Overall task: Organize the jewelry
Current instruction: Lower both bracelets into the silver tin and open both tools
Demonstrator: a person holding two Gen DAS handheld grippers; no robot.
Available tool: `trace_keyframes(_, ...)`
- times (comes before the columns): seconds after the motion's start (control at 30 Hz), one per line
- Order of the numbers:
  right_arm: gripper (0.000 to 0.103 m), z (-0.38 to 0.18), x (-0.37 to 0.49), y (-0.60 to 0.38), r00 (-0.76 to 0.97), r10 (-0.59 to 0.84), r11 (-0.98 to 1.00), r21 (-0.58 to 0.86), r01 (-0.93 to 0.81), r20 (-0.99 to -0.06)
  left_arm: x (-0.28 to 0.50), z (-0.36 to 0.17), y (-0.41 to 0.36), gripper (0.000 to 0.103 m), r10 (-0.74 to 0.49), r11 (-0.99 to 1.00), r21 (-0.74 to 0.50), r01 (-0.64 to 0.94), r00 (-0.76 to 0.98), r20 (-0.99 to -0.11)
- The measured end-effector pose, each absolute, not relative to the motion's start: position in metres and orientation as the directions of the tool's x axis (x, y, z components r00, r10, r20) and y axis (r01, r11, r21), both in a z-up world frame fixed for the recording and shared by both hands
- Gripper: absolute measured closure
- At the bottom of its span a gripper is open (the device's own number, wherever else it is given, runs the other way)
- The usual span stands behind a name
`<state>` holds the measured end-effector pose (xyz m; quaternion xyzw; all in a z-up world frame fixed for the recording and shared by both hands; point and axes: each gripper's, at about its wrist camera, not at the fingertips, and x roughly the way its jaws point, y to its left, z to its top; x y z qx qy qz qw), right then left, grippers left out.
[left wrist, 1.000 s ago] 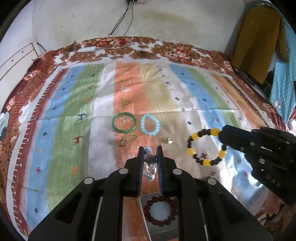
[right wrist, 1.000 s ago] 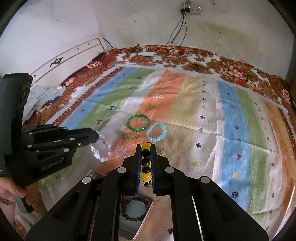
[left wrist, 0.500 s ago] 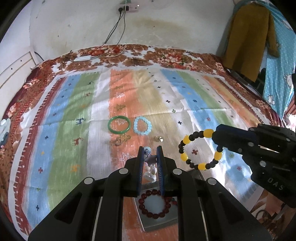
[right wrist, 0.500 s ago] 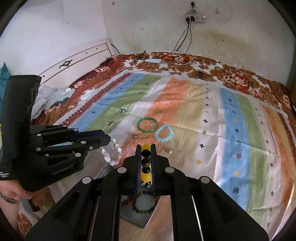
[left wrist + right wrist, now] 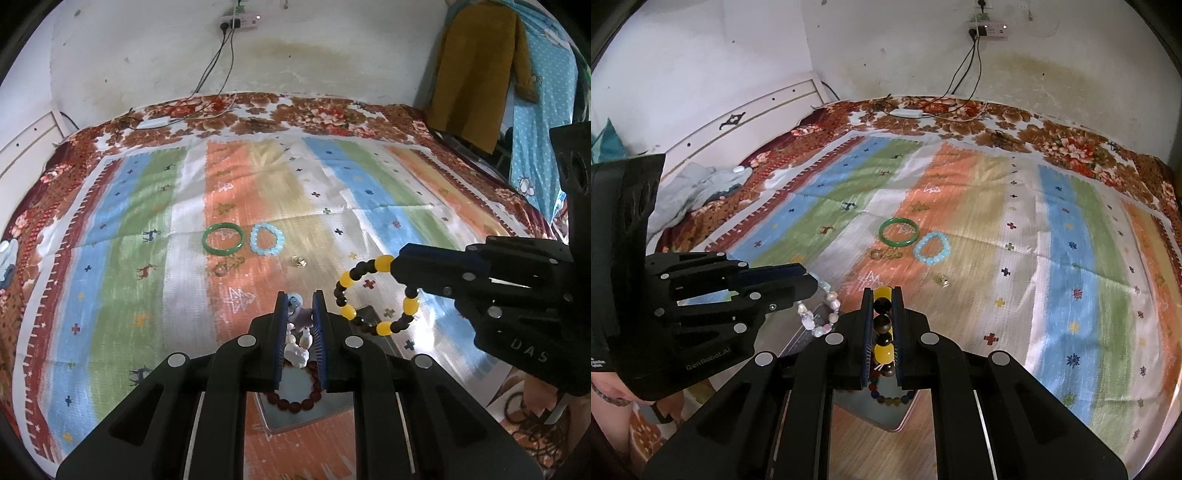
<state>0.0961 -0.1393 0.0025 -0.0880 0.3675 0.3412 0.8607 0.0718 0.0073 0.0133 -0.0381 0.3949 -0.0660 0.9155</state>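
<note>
My left gripper (image 5: 298, 297) is shut on a pale crystal bracelet (image 5: 297, 343), which also shows in the right wrist view (image 5: 822, 314). It hangs above a grey tray (image 5: 314, 417) holding a dark red bead bracelet (image 5: 295, 397). My right gripper (image 5: 882, 291) is shut on a yellow and black bead bracelet (image 5: 882, 332), seen hanging in the left wrist view (image 5: 373, 291) over the tray's far right corner. A multicoloured bead bracelet (image 5: 892, 397) lies in the tray (image 5: 886, 417) below it.
On the striped bedspread (image 5: 147, 258) lie a green bangle (image 5: 223, 240), a light blue bead bracelet (image 5: 266, 240), a brownish pendant (image 5: 225, 266) and a small ring (image 5: 298, 261). A white headboard (image 5: 757, 114) stands left. Clothes (image 5: 476, 74) hang at right.
Both grippers have pulled back and risen with their bracelets; the tray and its bracelets have come further into view beneath them. Both stay shut.
</note>
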Motion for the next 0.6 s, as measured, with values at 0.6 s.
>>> trace_keyframes(0.6,0.072,-0.014,0.097,-0.153,0.485,0.493,0.79,0.138,-0.597,-0.722,0.067,0.005,0.017,0.076,-0.154,0.985,-0.164,0.049,0.669,-0.727)
